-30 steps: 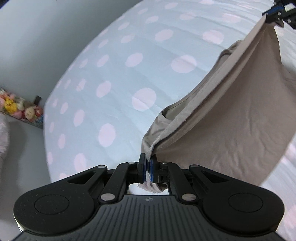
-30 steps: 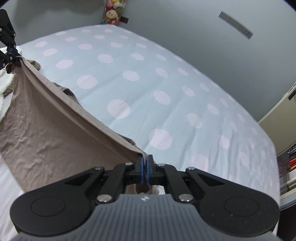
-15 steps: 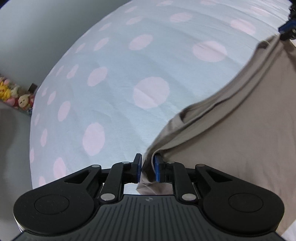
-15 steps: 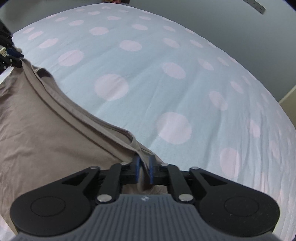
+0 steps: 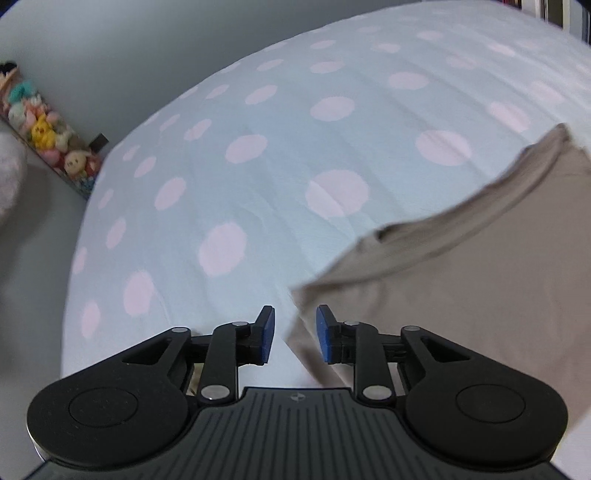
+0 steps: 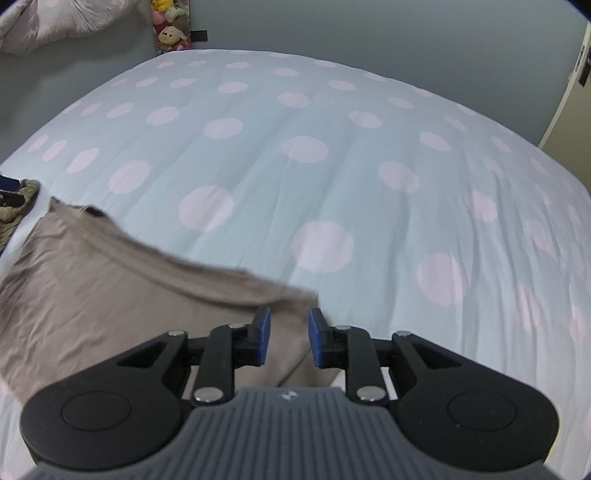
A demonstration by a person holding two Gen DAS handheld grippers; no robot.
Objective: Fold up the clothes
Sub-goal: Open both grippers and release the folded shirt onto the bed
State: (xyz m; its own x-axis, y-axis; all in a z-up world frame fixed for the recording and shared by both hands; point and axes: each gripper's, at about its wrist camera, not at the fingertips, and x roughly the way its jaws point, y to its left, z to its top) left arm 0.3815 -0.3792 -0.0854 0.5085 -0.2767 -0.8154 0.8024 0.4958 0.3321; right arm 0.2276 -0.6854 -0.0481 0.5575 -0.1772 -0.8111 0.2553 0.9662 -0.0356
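A taupe garment (image 5: 461, 273) lies flat on the pale blue bed cover with pink dots (image 5: 258, 177). In the left wrist view its near left corner sits just ahead of my left gripper (image 5: 291, 334), which is open with the cloth edge between its fingers but not clamped. In the right wrist view the same garment (image 6: 110, 291) spreads to the left, its right corner reaching under my right gripper (image 6: 289, 339), also open and holding nothing.
Soft toys (image 5: 48, 136) line a shelf against the grey wall past the bed's far edge; they show too in the right wrist view (image 6: 173, 26). A striped cloth (image 6: 16, 206) lies at the left edge. A pale pillow (image 6: 55, 22) rests at top left.
Both grippers held the garment's corners up a second ago. They lowered it onto the bed, opened, and have drawn back from the cloth, which now lies flat.
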